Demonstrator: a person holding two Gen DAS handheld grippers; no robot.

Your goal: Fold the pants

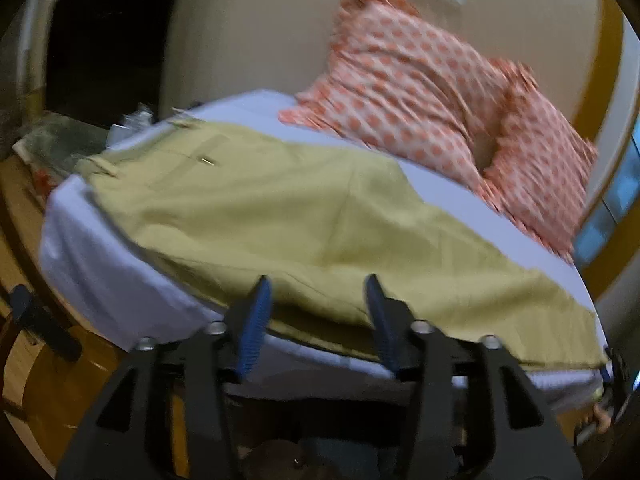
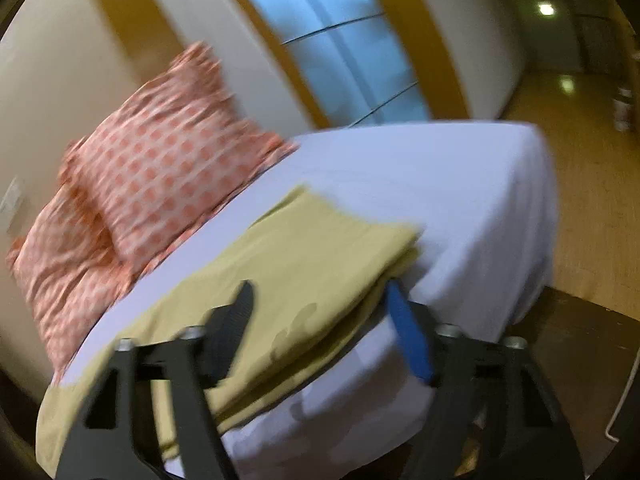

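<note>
The bed (image 1: pixel 100 280), covered in a pale sheet, fills most of both views and serves as the flat work surface, which is presumably why the clothing is spread on it. In the left wrist view the wall and a dark doorway sit from ten to twelve o'clock; in the right wrist view a window (image 2: pixel 340 48) stands at twelve o'clock and wooden floor runs off at three o'clock.

The pants (image 1: pixel 300 220), yellow-green, lie along the near edge of the bed. From the left wrist view they stretch from the waist end at ten o'clock down to the leg ends at four o'clock. They look already laid leg over leg, since the right wrist view shows stacked layers (image 2: pixel 320 264) with their edges lined up at the near side. My judgement is that the lengthwise fold is done and a crosswise fold is next.

Two orange-patterned pillows (image 1: pixel 420 92) lean against the wall at one to two o'clock, well apart from the pants and out of the way.

The left gripper (image 1: pixel 318 284) hovers at six o'clock, jaws parted and holding nothing, over the near edge of the cloth. The right gripper (image 2: pixel 320 292) is likewise spread wide, its fingers straddling the layered leg ends, seemingly placed to pinch them. Motion blur hides whether either touches the cloth.
</note>
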